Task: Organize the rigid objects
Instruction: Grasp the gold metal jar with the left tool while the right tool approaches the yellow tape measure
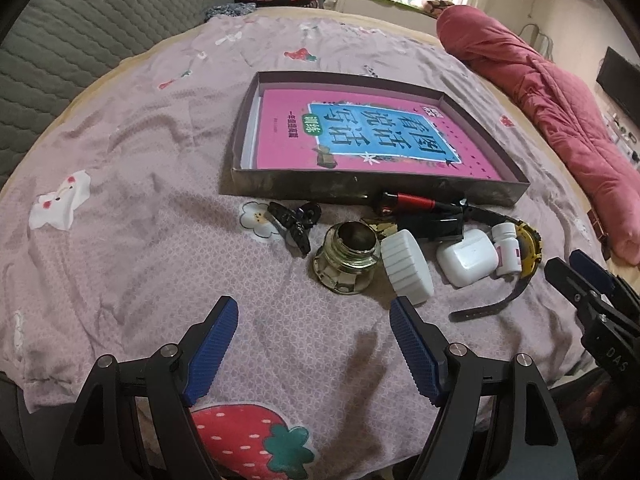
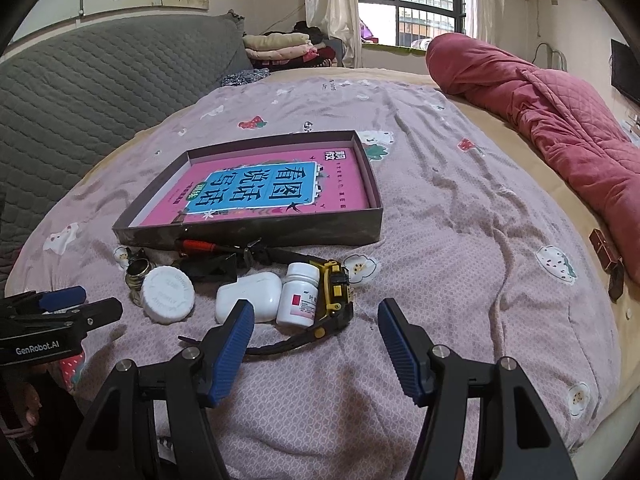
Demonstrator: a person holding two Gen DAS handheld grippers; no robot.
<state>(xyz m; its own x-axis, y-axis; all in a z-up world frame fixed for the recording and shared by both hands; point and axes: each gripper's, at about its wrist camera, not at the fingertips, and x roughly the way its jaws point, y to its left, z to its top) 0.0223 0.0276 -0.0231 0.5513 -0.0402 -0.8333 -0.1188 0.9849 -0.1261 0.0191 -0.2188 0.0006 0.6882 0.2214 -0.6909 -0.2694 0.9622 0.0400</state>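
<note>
A shallow dark box holding a pink book lies on the bed. In front of it lie a glass jar, a white ribbed lid, a white earbud case, a small white pill bottle, a yellow-and-black watch, a red-and-black pen and a black clip. My left gripper is open just short of the jar and lid. My right gripper is open, near the bottle and watch strap.
A lilac printed sheet covers the bed. A rolled red quilt lies along the right side, a grey padded headboard on the left. Folded clothes sit at the far end. Small dark boxes lie by the quilt.
</note>
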